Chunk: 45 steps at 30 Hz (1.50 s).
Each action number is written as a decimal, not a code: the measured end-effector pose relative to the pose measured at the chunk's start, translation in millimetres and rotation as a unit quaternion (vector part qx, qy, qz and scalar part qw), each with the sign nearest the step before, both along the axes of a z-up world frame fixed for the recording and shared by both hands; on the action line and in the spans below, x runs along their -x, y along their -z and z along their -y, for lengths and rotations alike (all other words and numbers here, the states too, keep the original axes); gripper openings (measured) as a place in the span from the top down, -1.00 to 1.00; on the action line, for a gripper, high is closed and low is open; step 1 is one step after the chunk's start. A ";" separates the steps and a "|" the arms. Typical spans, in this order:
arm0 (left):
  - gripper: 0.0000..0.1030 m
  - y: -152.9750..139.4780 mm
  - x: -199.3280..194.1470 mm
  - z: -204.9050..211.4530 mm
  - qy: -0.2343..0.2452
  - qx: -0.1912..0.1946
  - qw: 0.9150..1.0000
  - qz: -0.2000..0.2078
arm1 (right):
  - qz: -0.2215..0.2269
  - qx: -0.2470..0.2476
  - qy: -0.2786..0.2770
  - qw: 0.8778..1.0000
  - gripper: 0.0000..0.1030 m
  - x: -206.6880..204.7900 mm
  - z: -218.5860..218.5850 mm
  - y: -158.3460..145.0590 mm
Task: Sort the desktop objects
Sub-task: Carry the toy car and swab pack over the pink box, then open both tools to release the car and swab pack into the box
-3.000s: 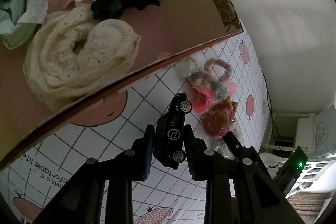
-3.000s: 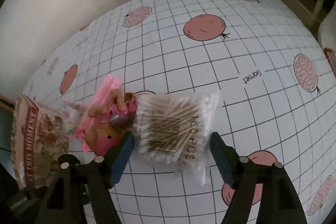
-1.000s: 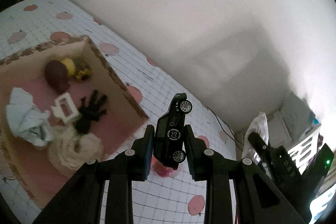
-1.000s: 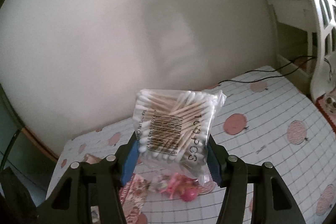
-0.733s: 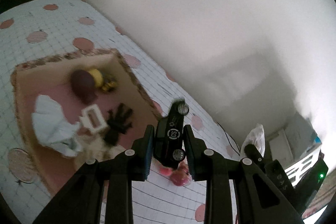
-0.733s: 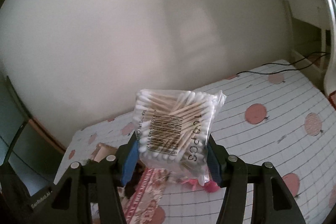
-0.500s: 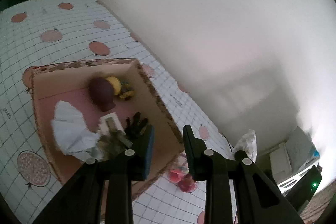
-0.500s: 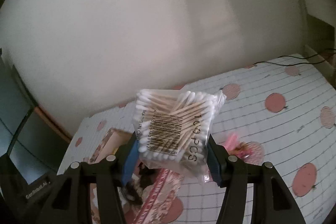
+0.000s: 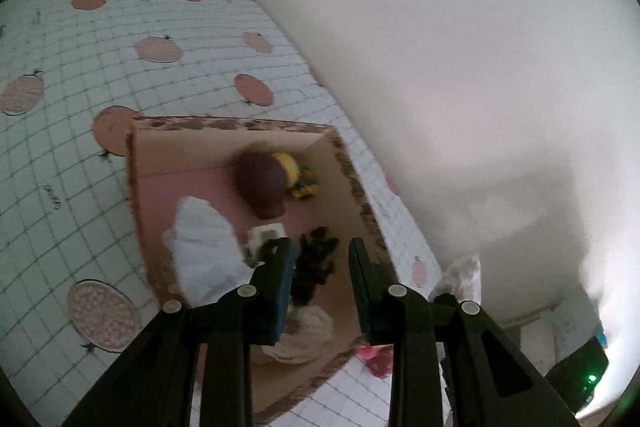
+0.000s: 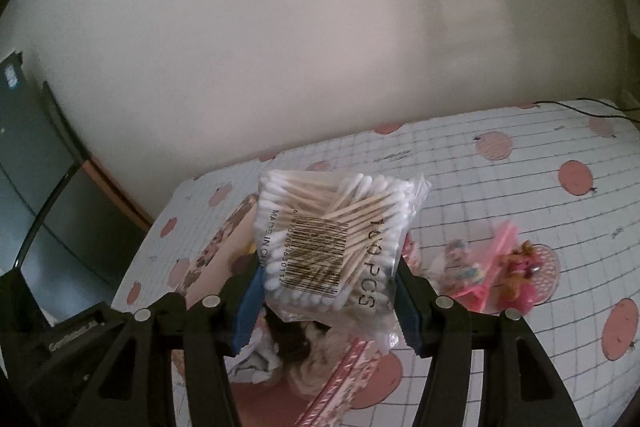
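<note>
My left gripper [image 9: 320, 267] is open and empty, high above the cardboard box [image 9: 138, 183]. The box holds a dark brown rounded thing [image 9: 260, 183], a yellow toy [image 9: 294, 173], white cloth [image 9: 200, 247], a white clip [image 9: 264, 233] and black things [image 9: 316, 255]; I cannot tell whether the black toy car is among them. My right gripper [image 10: 326, 293] is shut on a clear bag of cotton swabs [image 10: 332, 239], held above the box's patterned rim [image 10: 216, 247].
The table has a white grid cloth with pink fruit prints [image 9: 80, 67]. A pink doll [image 10: 520, 279], a pink comb [image 10: 494, 263] and a pastel hair tie [image 10: 460, 259] lie to the right of the box. A white wall stands behind the table.
The left gripper rose over the box, opened and no longer holds the black toy car. The right gripper closed on the swab bag, lifted it and moved left over the box.
</note>
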<state>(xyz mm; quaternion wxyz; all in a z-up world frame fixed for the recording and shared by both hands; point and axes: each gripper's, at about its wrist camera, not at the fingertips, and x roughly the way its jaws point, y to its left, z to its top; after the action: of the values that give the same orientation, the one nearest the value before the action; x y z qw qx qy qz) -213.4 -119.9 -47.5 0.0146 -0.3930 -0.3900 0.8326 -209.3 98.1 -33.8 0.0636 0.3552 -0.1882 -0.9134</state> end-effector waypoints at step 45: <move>-0.17 10.5 -7.5 19.1 -0.075 0.039 0.995 0.055 | 0.035 0.018 -0.081 0.996 -0.64 5.9 36.4 20.2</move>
<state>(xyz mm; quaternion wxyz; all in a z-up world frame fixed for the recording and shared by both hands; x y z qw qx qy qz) -205.9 -139.1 -58.0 -0.0849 -0.4078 -0.3863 0.8230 -215.2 61.7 -53.9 0.1374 0.4004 -0.1772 -0.8885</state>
